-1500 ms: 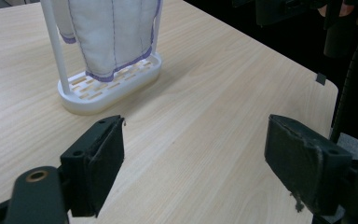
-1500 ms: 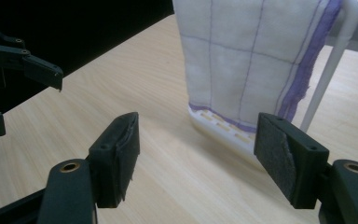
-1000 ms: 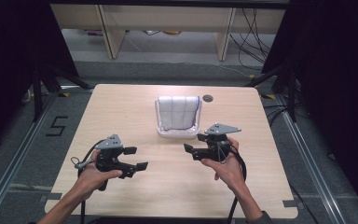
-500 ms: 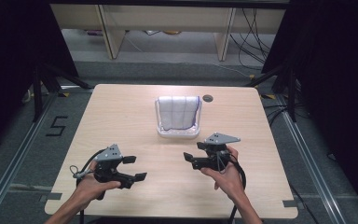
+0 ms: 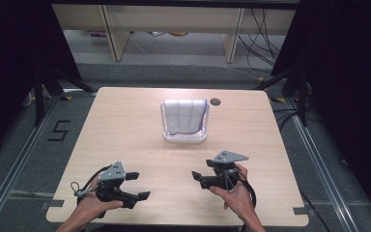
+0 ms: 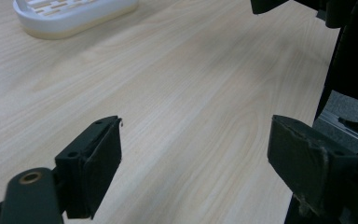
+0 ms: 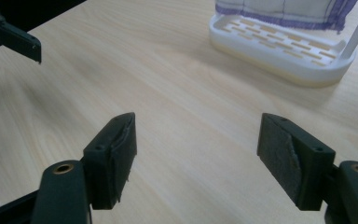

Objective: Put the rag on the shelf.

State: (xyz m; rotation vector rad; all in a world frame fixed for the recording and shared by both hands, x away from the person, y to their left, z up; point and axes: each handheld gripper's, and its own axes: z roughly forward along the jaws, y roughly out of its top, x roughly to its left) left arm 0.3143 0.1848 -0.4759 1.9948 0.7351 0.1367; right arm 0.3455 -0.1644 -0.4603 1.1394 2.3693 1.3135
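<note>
High view: near edge of the wooden surface [image 5: 125, 130], two hands each gripping a tool. Left tool [image 5: 137, 186] at the near left, jaws apart, nothing between them, pointing right toward the middle. Right tool [image 5: 198, 176] at the near right, jaws pointing left, wide apart, nothing between them; its jaws have just been opening further. Grey three-cornered plate on top of each. The two tools face each other, well apart, bare wood between.

Left gripper view: both black pads [image 6: 93, 163] spread wide over bare surface, nothing touched; part of the right tool's dark tip at the top right edge; end of the white rack base [image 6: 70, 16] far off at top left.

Right gripper view: jaws spread, wood grain between them; left tool's tip [image 7: 21, 39] at the upper left; white slotted rack base [image 7: 284, 51] at the upper right.

Farther out, mid-surface: white rack [image 5: 184, 137] with a white cloth [image 5: 183, 116], purple-edged with a faint grid, draped over it, well apart from both tools. Small dark round hole [image 5: 215, 102] in the surface just beside the rack's far right. Beyond the surface: floor, cables.
</note>
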